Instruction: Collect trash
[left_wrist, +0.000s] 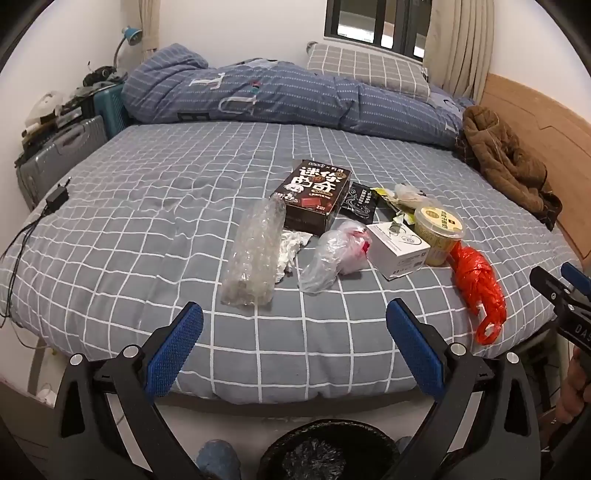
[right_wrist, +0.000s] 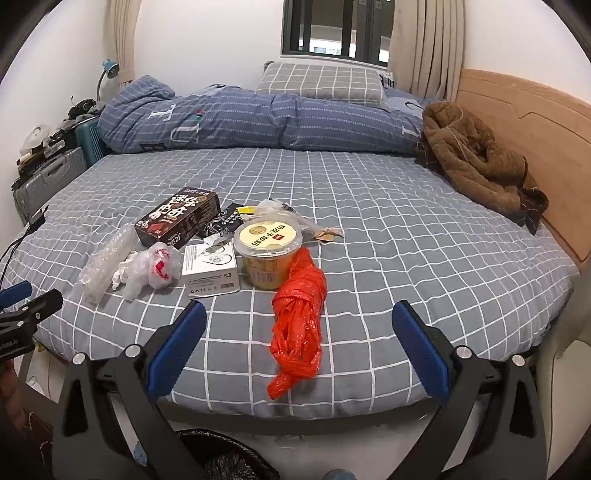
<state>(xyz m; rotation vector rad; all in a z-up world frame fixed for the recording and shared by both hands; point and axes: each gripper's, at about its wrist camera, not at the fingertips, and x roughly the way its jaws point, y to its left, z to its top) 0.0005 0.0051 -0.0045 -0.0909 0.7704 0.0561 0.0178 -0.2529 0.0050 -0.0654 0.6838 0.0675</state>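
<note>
Trash lies on the grey checked bed (left_wrist: 147, 206): a bubble-wrap roll (left_wrist: 255, 254), crumpled tissue (left_wrist: 290, 245), a dark snack box (left_wrist: 314, 195), a clear plastic bag (left_wrist: 332, 258), a white box (left_wrist: 397, 247), a yellow lidded cup (left_wrist: 437, 229) and a red plastic bag (left_wrist: 478, 284). My left gripper (left_wrist: 293, 332) is open and empty above the bed's near edge. My right gripper (right_wrist: 299, 332) is open and empty, its fingers on either side of the red plastic bag (right_wrist: 299, 317). A black-lined bin (left_wrist: 325, 454) sits below the bed edge.
A folded blue quilt (left_wrist: 277, 92) and pillow (left_wrist: 365, 68) lie at the far side. A brown jacket (left_wrist: 506, 158) lies by the wooden headboard (left_wrist: 535, 122). A charger (left_wrist: 57, 195) sits at the bed's left edge. Suitcases (left_wrist: 59, 155) stand at the left.
</note>
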